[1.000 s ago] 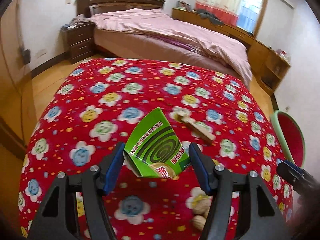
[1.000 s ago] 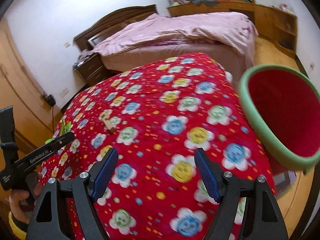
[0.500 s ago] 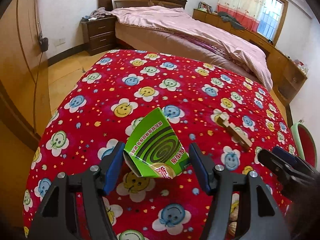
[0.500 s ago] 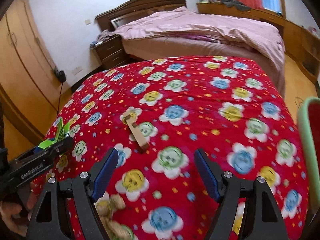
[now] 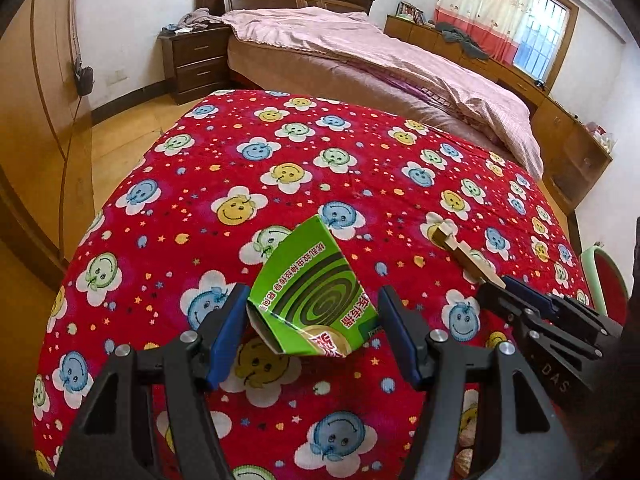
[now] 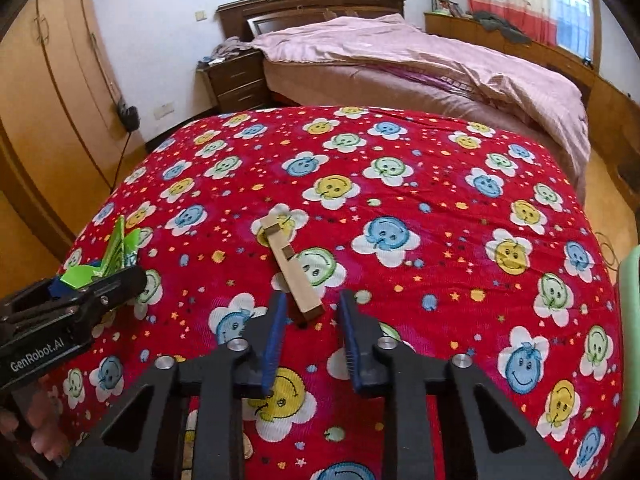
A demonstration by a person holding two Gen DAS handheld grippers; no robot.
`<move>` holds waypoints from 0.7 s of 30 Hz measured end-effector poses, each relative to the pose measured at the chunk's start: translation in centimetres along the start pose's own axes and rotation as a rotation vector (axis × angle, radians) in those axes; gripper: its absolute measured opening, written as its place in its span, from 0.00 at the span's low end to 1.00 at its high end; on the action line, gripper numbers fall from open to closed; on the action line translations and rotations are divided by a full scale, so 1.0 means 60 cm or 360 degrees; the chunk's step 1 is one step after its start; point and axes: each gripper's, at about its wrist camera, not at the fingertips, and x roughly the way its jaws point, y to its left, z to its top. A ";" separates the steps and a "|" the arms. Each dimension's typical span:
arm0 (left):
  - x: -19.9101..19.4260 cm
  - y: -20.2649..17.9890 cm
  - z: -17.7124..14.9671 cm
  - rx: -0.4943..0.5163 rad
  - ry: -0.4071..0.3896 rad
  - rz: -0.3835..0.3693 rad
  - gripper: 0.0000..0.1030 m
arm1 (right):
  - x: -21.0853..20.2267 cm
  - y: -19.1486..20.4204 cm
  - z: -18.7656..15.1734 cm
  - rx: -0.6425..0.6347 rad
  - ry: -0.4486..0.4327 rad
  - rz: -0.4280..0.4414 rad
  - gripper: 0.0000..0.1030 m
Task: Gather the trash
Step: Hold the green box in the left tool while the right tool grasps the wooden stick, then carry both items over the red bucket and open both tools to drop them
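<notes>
A green mosquito-coil box [image 5: 308, 300] hangs tilted above the red flowered blanket [image 5: 280, 152], and my left gripper [image 5: 312, 314] is shut on it, one blue pad on each side. In the right wrist view this gripper [image 6: 100, 280] and the box [image 6: 116, 252] show at the left. A flat beige cardboard strip with brown ends [image 6: 290, 264] lies on the blanket. My right gripper [image 6: 312, 306] points down at its near end. Its jaws are closing with that end between them, and a small gap still shows on both sides. The strip [image 5: 464, 254] and the right gripper [image 5: 516, 294] also show in the left wrist view.
A red bin with a green rim [image 5: 596, 280] stands off the blanket's right edge. Peanut shells [image 5: 462, 462] lie near the front, partly hidden. Beyond are a bed with a pink cover [image 5: 360, 52], a nightstand [image 5: 196, 60] and wooden wardrobes [image 6: 48, 100]. A person's hand [image 6: 36, 436] shows low left.
My right gripper swung left, away from the bin, came down over the cardboard strip, and its jaws narrowed around the strip's near end. The left gripper shifted a little, still holding the box.
</notes>
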 end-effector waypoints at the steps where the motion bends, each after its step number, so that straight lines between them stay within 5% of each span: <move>1: -0.001 -0.001 -0.001 0.0001 0.0000 -0.0001 0.63 | 0.000 0.001 0.000 -0.0007 0.0001 0.0002 0.20; 6: -0.009 -0.003 -0.005 -0.0003 -0.0007 -0.0016 0.63 | -0.005 0.001 -0.002 -0.0008 -0.0022 0.0057 0.10; 21: -0.064 -0.060 -0.014 0.0093 -0.0057 -0.0158 0.63 | -0.147 -0.052 -0.043 0.0224 -0.0226 0.0112 0.10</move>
